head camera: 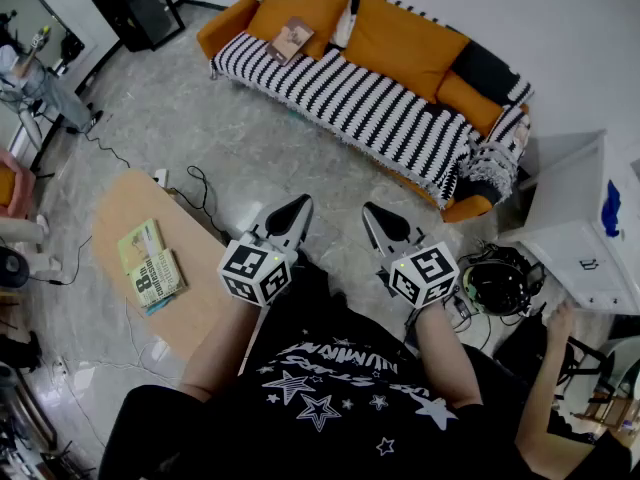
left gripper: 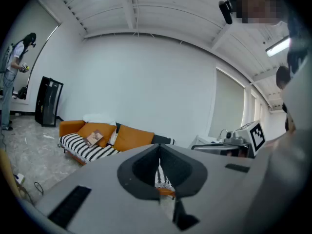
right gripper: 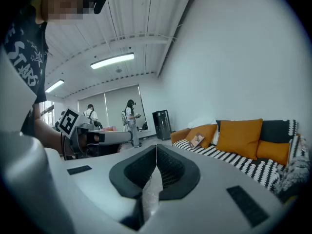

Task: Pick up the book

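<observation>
Nearest the person, the left hand-held gripper (head camera: pixel 301 204) and the right hand-held gripper (head camera: pixel 371 210) are held side by side close in front of the body, pointing slightly downward. Each has its jaws closed tip to tip with nothing between them, consistent with a carrying posture ahead of any reach. To the person's left, a low wooden bench (head camera: pixel 190 308) carries two paperbacks (head camera: pixel 150 266) lying flat, well apart from both grippers. Beyond open floor (head camera: pixel 250 158), a book (head camera: pixel 291 40) rests on the striped sofa (head camera: pixel 340 93), propped against an orange cushion (head camera: pixel 310 13). Both gripper views face that sofa, so I judge this book the likelier target. The jaws must open before any grasp.
</observation>
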Available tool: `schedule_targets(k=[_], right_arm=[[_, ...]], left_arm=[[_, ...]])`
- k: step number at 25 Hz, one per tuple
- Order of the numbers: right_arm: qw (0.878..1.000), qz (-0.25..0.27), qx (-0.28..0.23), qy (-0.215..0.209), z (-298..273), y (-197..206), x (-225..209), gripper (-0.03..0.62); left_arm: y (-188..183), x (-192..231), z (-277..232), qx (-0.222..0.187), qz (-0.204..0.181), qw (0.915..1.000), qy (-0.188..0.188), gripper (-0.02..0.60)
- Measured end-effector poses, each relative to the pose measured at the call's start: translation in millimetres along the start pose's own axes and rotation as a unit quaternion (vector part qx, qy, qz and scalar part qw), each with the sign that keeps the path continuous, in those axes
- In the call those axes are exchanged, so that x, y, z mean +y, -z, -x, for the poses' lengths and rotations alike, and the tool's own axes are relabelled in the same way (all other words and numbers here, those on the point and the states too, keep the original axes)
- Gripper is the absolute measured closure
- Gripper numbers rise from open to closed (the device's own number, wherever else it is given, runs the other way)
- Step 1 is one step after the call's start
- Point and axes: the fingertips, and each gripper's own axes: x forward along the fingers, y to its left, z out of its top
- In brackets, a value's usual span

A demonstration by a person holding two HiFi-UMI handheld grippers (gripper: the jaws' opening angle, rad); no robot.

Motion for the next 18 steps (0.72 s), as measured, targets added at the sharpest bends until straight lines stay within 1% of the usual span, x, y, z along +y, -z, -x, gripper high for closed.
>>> schedule_targets(k=[4,7,12,18], right_arm=[[1.0,0.001,0.0,0.002,-6,0,-5,0.568],[1.0,-0.007,-0.003,0.006,-13,-2,-12,0.568],[1.0,-0.018,0.001,0.003,-20,1,-12,0.568],[1.0,-0.021,0.006,-0.004,-28,5,-12,0.568]], left_arm=[[2,16,1,0.003,0.001,0.9998,-0.017,0.572],[-5,24,2,-0.001,-0.008,0.9996,-0.027,0.572],[-2,33,8,0.009,-0.01,0.9992,-0.038,0.572],[2,37,11,0.011,-0.014,0.9986,-0.049,0.572]])
